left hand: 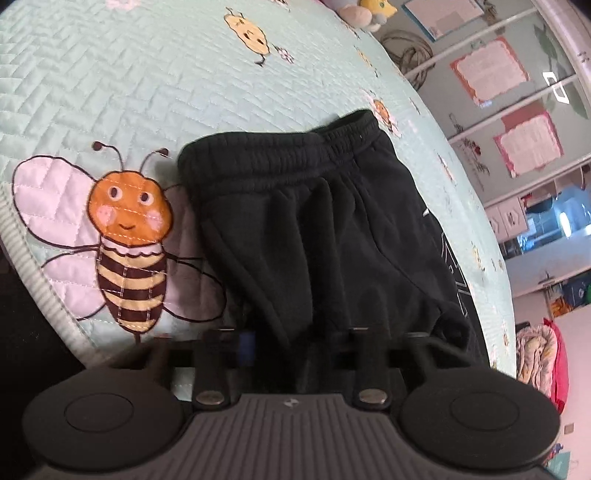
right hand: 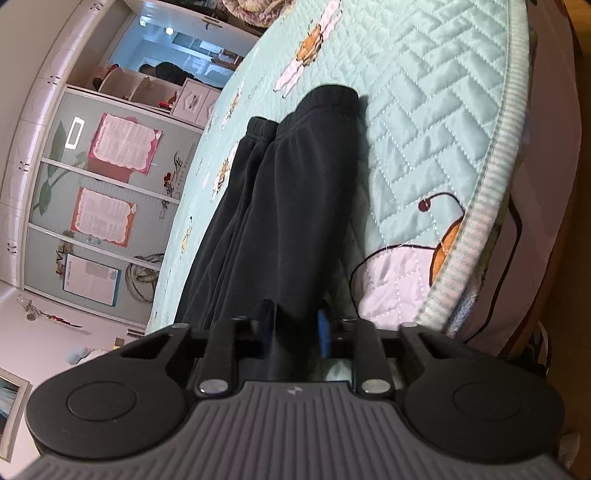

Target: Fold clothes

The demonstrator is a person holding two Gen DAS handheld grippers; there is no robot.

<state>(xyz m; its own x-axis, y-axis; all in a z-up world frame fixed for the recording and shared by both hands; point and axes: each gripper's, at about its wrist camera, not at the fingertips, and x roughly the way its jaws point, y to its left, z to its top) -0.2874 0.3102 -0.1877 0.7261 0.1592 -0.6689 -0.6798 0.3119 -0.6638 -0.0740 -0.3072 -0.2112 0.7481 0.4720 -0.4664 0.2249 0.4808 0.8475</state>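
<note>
The black sweatpants point(left hand: 317, 221) carry pale lettering along one leg, but it is too blurred to read; on the wardrobe doors point(right hand: 107, 177) the words "SWEET WEDDING" and "LOVE" can be made out beside pink and blue notice sheets whose text is too small. The sweatpants lie on a mint-green quilted bedspread point(left hand: 110, 85) with a herringbone stitch and cartoon bees, the biggest bee point(left hand: 129, 240) just beside the trousers, partly under their edge. The waistband point(left hand: 280, 155) points away from both cameras and the cloth runs toward the grippers. The left gripper point(left hand: 295, 339) has dark fabric bunched between its fingers, which stand rather apart, and appears to hold the sweatpants. The right gripper point(right hand: 295, 325) has its fingers drawn narrow on a fold of the same garment. Plush toys point(left hand: 369, 11) sit at the far end of the bed, and a heap of bedding point(left hand: 539, 354) lies on the floor near the wardrobe. The striped piping point(right hand: 491, 177) marks the bed edge.
</note>
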